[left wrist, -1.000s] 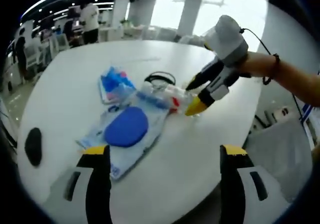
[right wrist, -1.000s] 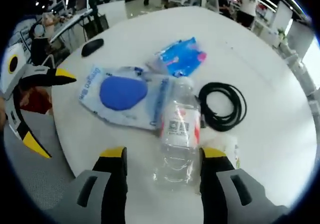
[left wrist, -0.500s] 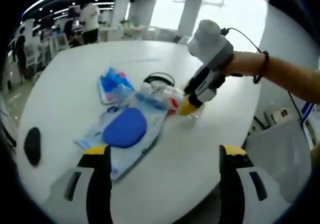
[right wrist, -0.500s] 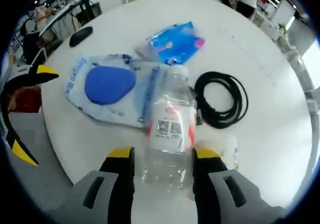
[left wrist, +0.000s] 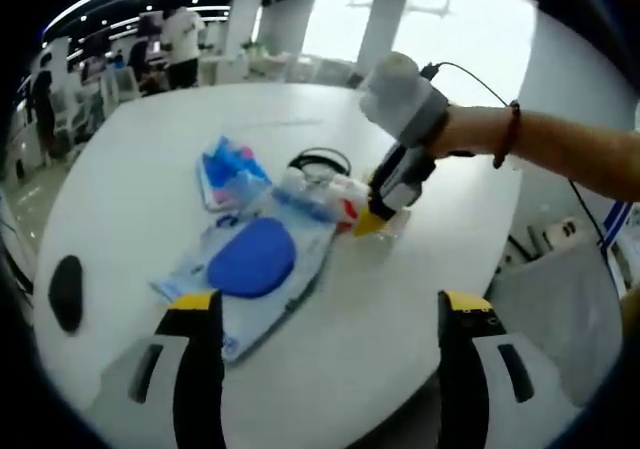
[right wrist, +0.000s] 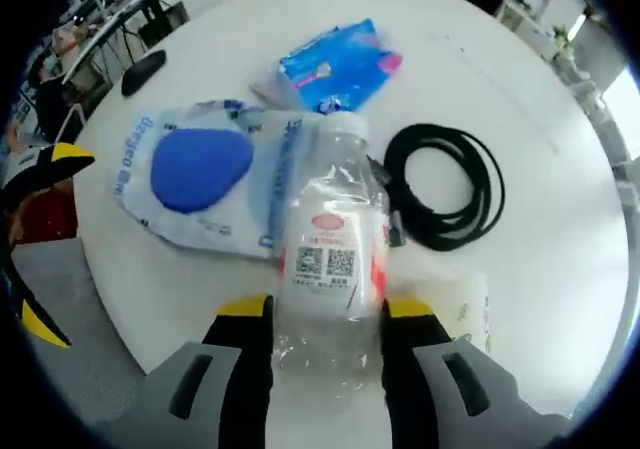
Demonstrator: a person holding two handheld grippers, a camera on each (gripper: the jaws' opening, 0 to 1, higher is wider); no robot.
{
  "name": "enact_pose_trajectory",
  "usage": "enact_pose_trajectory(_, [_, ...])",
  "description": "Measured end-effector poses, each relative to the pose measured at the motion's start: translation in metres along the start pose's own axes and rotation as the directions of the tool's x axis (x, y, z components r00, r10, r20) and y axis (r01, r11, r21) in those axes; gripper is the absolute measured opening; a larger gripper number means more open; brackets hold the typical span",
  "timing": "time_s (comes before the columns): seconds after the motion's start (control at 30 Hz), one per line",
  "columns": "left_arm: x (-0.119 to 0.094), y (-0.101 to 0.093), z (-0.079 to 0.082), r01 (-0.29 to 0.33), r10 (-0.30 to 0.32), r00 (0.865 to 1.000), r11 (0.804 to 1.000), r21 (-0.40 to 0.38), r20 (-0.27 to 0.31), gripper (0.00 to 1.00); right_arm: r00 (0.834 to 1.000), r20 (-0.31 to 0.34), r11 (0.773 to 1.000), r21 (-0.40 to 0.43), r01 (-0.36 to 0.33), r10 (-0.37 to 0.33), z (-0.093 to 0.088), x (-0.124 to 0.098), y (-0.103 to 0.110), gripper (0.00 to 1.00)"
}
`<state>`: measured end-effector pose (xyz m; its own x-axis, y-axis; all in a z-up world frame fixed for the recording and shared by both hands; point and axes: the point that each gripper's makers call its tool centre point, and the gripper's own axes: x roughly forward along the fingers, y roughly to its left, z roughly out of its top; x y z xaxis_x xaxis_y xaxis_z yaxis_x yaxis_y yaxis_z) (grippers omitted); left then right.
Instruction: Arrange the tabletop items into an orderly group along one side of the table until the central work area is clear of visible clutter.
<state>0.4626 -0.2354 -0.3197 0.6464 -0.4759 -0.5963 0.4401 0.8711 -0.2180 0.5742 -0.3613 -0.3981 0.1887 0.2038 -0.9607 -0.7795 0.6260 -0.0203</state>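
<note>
Two jaws of my right gripper (right wrist: pixel 312 314) sit against the base end of the clear water bottle (right wrist: pixel 330 259), which lies on its side near the desk's near edge; they look closed on it, though only at the thin, crushable end. Risk: the smooth plastic could slip or swing and sweep the packaged blue pad (right wrist: pixel 205 184) beside it, or snag the black cable coil (right wrist: pixel 440 184). My left gripper (left wrist: pixel 330 314) hangs apart, holding nothing. The bottle label shows QR codes on red and white; brand unreadable. The farther blue packet (right wrist: pixel 335 64) has illegible print.
</note>
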Motion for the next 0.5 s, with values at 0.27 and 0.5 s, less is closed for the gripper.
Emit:
enact_pose_trajectory(0.27, [-0.0018, 0.0047, 0.0046, -0.020, 0.020, 1.000, 1.000, 0.002, 0.022, 0.86, 0.999, -0.034, 0.998, 0.067, 0.019, -0.016, -0.0037, 0.0023, -0.0020, 0.42])
enact_pose_trajectory(0.5, [-0.0023, 0.0062, 0.0057, -0.025, 0.025, 0.999, 1.000, 0.002, 0.024, 0.85, 0.999, -0.030, 0.994, 0.107, 0.037, -0.034, -0.0026, 0.0013, -0.0025, 0.39])
